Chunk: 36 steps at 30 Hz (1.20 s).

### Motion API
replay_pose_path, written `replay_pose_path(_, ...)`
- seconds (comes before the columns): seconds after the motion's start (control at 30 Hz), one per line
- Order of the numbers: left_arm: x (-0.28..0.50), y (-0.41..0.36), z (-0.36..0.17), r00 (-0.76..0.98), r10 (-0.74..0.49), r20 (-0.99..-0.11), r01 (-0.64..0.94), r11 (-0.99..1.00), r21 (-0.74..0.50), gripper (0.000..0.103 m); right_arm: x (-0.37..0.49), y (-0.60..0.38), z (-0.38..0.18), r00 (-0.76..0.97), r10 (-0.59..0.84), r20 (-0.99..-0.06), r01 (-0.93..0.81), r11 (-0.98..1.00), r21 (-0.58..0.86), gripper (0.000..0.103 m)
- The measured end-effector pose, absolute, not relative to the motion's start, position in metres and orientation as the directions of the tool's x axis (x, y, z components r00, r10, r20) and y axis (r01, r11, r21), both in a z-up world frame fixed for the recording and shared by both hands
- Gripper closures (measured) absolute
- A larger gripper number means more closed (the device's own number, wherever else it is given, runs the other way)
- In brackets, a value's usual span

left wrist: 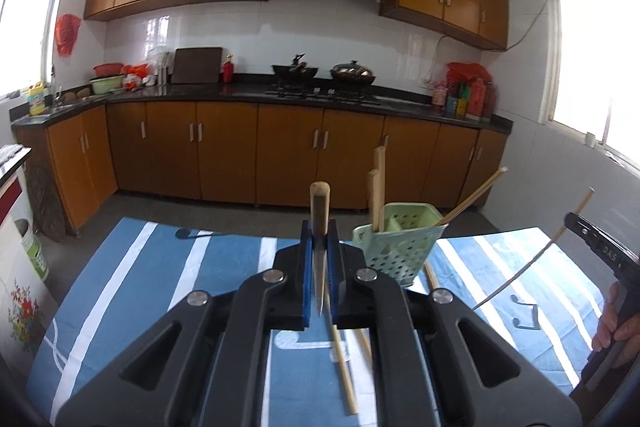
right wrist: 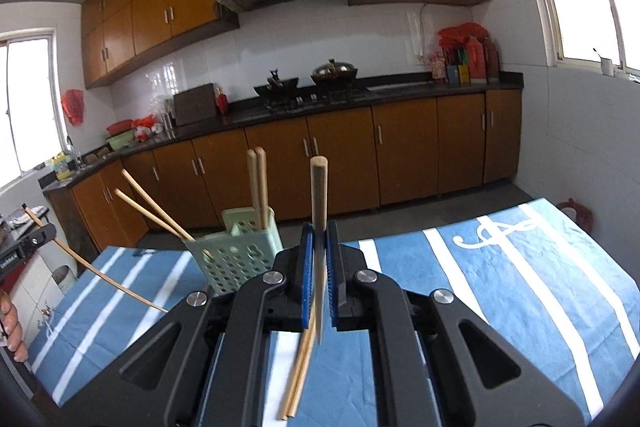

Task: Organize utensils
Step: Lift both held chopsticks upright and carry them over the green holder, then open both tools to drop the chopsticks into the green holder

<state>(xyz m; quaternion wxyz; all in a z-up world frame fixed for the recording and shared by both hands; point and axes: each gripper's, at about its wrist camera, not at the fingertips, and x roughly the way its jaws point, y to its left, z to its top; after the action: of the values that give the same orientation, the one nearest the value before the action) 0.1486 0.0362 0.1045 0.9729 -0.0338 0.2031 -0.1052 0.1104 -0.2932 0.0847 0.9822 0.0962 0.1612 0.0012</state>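
My left gripper is shut on a chopstick and holds it upright above the table, left of the green perforated utensil holder. My right gripper is shut on another chopstick, also upright, right of the holder. The holder holds several chopsticks, two upright and two leaning. Loose chopsticks lie on the blue striped cloth under each gripper. Each gripper and its chopstick shows at the edge of the other's view.
The table carries a blue cloth with white stripes. Behind it stand orange kitchen cabinets and a dark counter with woks. A white cabinet stands at the table's left.
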Motion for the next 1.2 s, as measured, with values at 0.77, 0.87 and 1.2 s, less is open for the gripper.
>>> replay_pose_path(0.77,0.216,-0.045,0.213,0.969,-0.227,-0.098,0.208,0.963,-0.173,0.095,0.169,-0.256,0.16,0.991,0.115,-0.064,-0.099,0.972,0.215,0.096)
replay_pose_path(0.87,0.233,-0.047,0.208,0.979,-0.19,-0.076,0.174,0.969,-0.177,0.095,0.181,-0.254,0.155,0.992,0.107,-0.062,-0.092,0.973,0.21,0.096)
replay_pose_path(1.2,0.28,-0.054,0.153,0.962,-0.191,-0.195,0.156,0.971,-0.18,0.095,0.218,-0.249,0.115,0.976,0.106,-0.192,-0.061,0.972,0.226,0.096)
